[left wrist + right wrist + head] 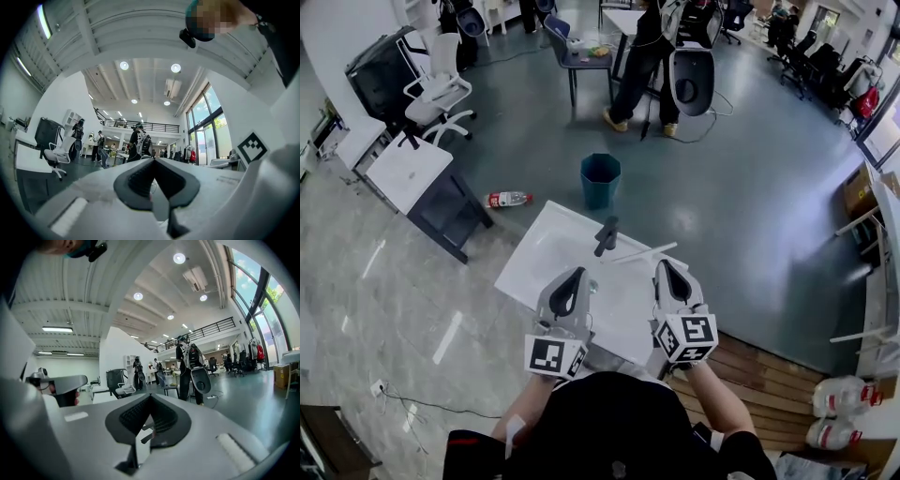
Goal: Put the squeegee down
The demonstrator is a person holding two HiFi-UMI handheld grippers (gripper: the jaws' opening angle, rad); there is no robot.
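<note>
**Squeegee Down, Grippers To Be Kept Clear**

The squeegee (606,234) is seen lying flat on the white table (534,267), apart from both tools. The left gripper (577,272) and right gripper (664,265) are held closed and empty. The step is judged done, and any retreat is best made without brushing the squeegee.

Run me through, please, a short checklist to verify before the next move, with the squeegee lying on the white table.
1. The squeegee lies on the white table, in neither gripper: ok.
2. The left gripper has its jaws together with nothing between them: ok.
3. The right gripper has its jaws together with nothing between them: ok.
4. Both grippers are apart from the squeegee, over the table's near side: ok.
5. The squeegee is free of the pale rod beside it: cannot tell.
</note>
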